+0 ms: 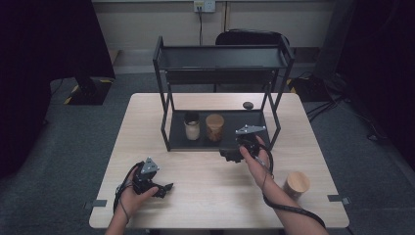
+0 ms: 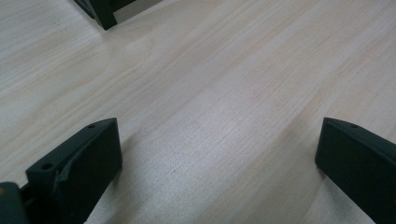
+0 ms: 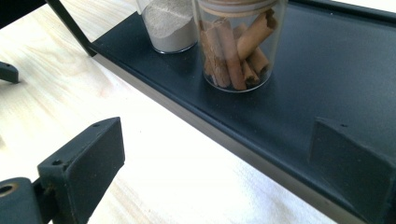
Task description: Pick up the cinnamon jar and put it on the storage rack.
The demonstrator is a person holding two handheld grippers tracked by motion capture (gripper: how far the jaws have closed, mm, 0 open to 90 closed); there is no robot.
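The right gripper hung at the front edge of the black rack, its fingers spread wide with nothing between them. Nearest ahead of it, on the rack's bottom shelf, stood the cinnamon jar, a clear glass jar packed with rolled sticks and closed by a wooden lid. Just beside it, on the side away from the right gripper, stood the powder jar, holding a pale powder; whether the two jars touched could not be told. The shelf's raised front lip lay between the gripper and both jars, and one finger was over the shelf while the other was over the counter.

The left gripper rested low over the counter's near left part, well apart from the rack, its fingers likewise wide apart and empty.

A wooden-lidded jar stood near the counter's right edge by the person's right forearm. A small dark pebble-like object lay behind the rack. The top shelf held nothing visible. No label or writing could be read on any jar.
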